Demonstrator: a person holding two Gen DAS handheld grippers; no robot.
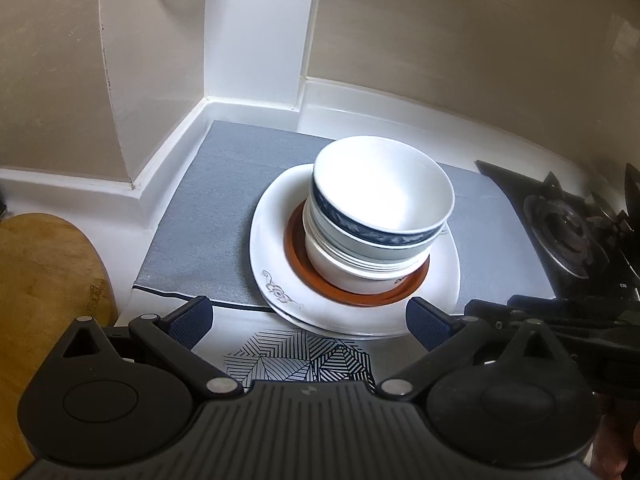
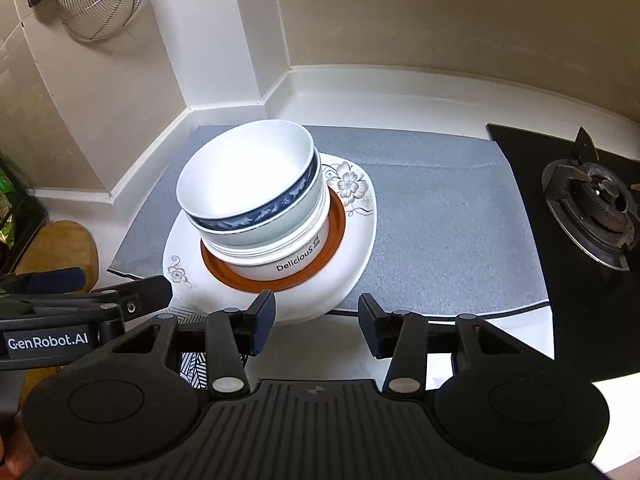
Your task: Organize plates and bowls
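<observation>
Nearby, both the left gripper (image 1: 308, 322) and right gripper (image 2: 317, 326) hang released, facing the white plate's (image 2: 356, 256) near rim.

Blue-banded white bowl (image 2: 244, 184), orange-brown plate (image 2: 336, 220), floral white plate (image 2: 360, 216), grey mat (image 2: 440, 208).

**My two black grippers, up close**

I am wearing matte black plastic on both hands. My left gripper (image 1: 310, 322) is showing navy, dimpled pads (image 1: 191, 320), silver rivets at each linkage joint and a ribbed grey plate at the frame's bottom. My right gripper (image 2: 316, 328) is carrying the same round black housings. White "GenRobot.AI" lettering is showing at the right view's lower left, on my left gripper's side.
</observation>
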